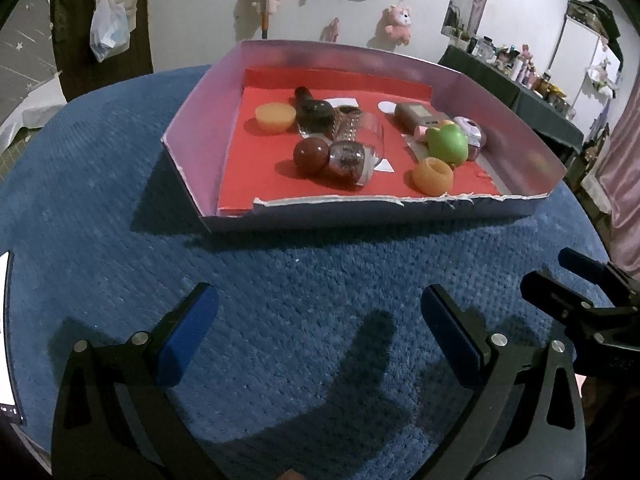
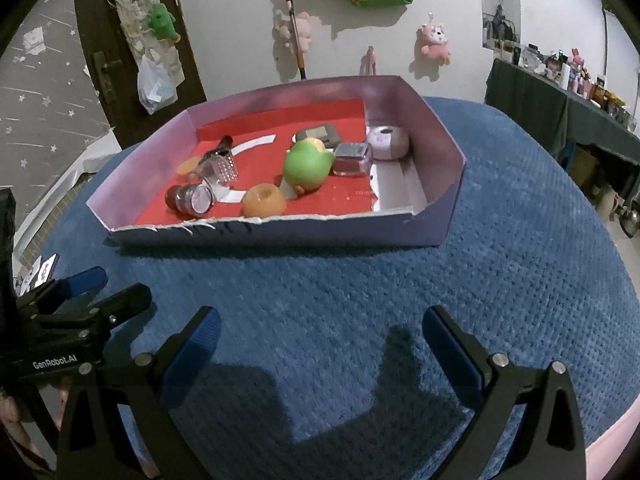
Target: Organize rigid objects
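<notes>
Both hand-held grippers, left (image 1: 318, 316) and right (image 2: 322, 338), gaping empty over nubby blue surface (image 1: 300, 280).
Beyond: torn-edged cardboard box (image 1: 400, 204), red-lined, holding glossy round trinkets.

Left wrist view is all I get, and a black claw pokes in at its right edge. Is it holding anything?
Observer: No. The right gripper stands open over the blue blanket, with nothing between its fingers.
Operator: What sits behind the green toy?
Observer: Behind the green toy, a lilac round case with a hole in its top lies by the box's right wall.
Operator: Does my own claw carry any marking?
Observer: Yes, the left gripper has "GenRobot.AI" printed on its side.
</notes>
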`<act>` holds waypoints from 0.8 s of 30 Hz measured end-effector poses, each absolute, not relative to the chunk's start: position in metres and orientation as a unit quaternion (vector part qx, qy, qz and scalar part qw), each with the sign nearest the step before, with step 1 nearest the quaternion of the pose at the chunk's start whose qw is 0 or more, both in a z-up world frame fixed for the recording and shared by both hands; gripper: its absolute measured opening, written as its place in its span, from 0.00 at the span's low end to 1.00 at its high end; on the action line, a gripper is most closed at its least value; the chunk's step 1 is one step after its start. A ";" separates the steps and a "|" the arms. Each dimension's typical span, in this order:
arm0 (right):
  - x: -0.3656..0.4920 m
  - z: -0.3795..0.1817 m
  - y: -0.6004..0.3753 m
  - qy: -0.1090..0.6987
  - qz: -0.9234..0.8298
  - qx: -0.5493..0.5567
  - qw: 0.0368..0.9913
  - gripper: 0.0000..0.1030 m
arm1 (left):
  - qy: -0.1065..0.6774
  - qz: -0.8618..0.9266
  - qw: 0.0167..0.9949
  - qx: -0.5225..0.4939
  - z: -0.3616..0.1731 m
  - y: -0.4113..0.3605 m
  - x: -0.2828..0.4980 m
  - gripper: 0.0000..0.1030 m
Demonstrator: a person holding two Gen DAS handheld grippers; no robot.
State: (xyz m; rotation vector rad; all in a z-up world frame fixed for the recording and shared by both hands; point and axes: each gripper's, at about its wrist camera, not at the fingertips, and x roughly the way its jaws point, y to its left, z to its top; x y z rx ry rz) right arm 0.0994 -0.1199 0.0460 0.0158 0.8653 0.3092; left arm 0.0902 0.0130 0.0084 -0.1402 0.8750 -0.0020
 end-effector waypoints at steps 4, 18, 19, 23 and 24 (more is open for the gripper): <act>0.101 0.043 -0.121 0.423 0.146 0.008 0.894 1.00 | 0.429 0.001 0.901 -0.070 0.005 0.013 0.091 1.00; 0.106 0.033 -0.119 0.438 0.143 0.007 0.888 1.00 | 0.427 0.009 0.902 -0.057 0.003 0.011 0.093 1.00; 0.106 0.033 -0.119 0.438 0.142 0.006 0.888 1.00 | 0.427 0.009 0.902 -0.056 0.003 0.011 0.093 1.00; 0.107 0.032 -0.119 0.438 0.141 0.003 0.888 1.00 | 0.427 0.012 0.903 -0.051 0.001 0.009 0.093 1.00; 0.107 0.031 -0.119 0.438 0.140 0.003 0.888 1.00 | 0.427 0.013 0.903 -0.050 0.001 0.009 0.093 1.00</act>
